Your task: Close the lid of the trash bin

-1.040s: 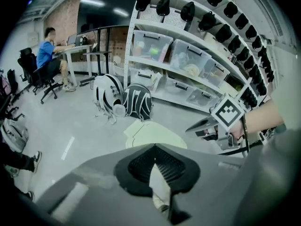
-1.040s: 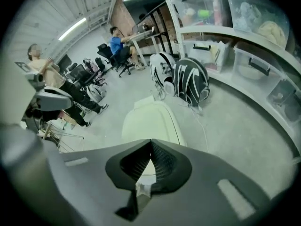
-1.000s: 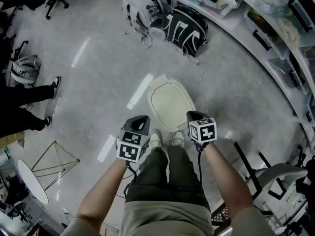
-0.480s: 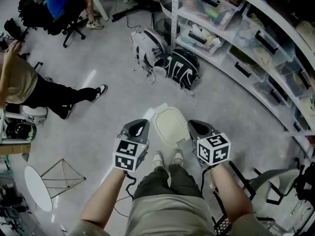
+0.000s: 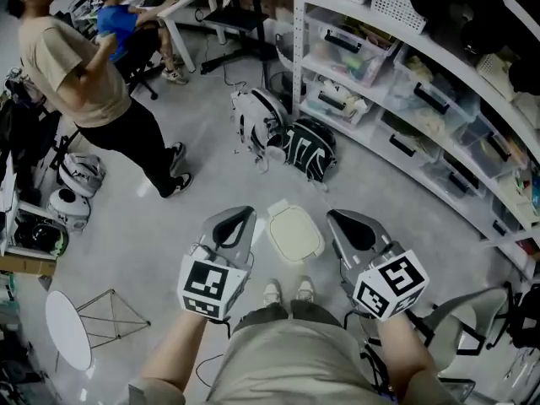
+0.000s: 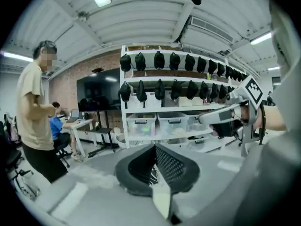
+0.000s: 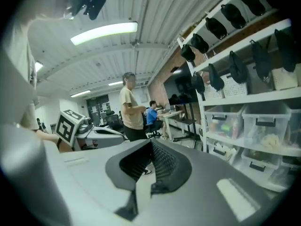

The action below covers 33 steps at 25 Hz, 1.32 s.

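- The left gripper [image 6: 154, 146] has its two jaws squeezed shut on nothing, and the right gripper [image 7: 151, 142] is the same, shut tight and empty
- Both are held up high, pointing out at the room, well above the floor
- The trash bin [image 5: 279, 208] stands on the floor, just in front of the person's shoes [image 5: 272, 292], between the two grippers as seen from the head view
- Its lid [image 5: 295, 231] looks flat and down already, though from up here I cannot tell if it sits all the way shut
- If it needs one more push, the shut jaws make a thin, pointy tip, and that could slide off the smooth lid
- A hard push near one edge might tip the bin or shove it away
- The shoes are so close that a small step could kick it
- The bags [image 5: 310, 154] on the floor and the shelves [image 5: 396, 99] are near, so bending down fast could bump them
- A person standing [image 5: 93, 83] is well away, so no worry there
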### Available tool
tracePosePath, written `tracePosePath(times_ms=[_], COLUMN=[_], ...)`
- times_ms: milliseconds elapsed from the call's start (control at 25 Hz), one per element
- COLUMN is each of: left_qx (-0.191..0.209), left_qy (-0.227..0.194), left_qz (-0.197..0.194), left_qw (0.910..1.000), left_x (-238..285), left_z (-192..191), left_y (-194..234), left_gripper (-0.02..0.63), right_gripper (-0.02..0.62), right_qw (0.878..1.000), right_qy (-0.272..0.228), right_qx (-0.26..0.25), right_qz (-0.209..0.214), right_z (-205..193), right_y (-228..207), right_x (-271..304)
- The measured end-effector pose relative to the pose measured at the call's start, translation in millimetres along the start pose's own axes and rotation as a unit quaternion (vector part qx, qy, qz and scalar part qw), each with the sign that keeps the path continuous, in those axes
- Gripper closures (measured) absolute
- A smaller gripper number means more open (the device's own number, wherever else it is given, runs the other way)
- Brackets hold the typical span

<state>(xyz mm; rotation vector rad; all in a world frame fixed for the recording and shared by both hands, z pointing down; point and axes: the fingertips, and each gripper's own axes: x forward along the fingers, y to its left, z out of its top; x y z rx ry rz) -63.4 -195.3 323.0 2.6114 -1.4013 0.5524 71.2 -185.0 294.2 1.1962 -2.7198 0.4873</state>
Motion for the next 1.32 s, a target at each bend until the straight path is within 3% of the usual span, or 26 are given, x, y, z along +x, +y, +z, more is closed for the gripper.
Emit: tracePosePath(times_ms=[160,320,480,1320], left_qx=[0.031,0.006,0.009,0.018], left_qy=[-0.043,-0.081,-0.101,-0.113], left_qz=[0.004,0.008,0.01,0.03], left_qw=[0.9986,0.9967,0.9948,0.9929], left_x=[-27,-54,-69,-80], left_z=[44,76,92,112], left_y=[-8,-17,-21,-11], left_gripper=[0.603,0.603,0.603,0.603], right_gripper=[0.592,0.592,0.592,0.592], right_qw=[0.998,0.993,0.989,0.989], right_qy=[-0.05,-0.087,-0.108,-0.1], right_qx=[-0.039,-0.072,-0.097,-0.103], right_qz=[0.014,0.024,0.036,0.045], right_z=[52,90,113,120], right_y=[30,56,72,70], right_x=[-26,-47,-56,-46])
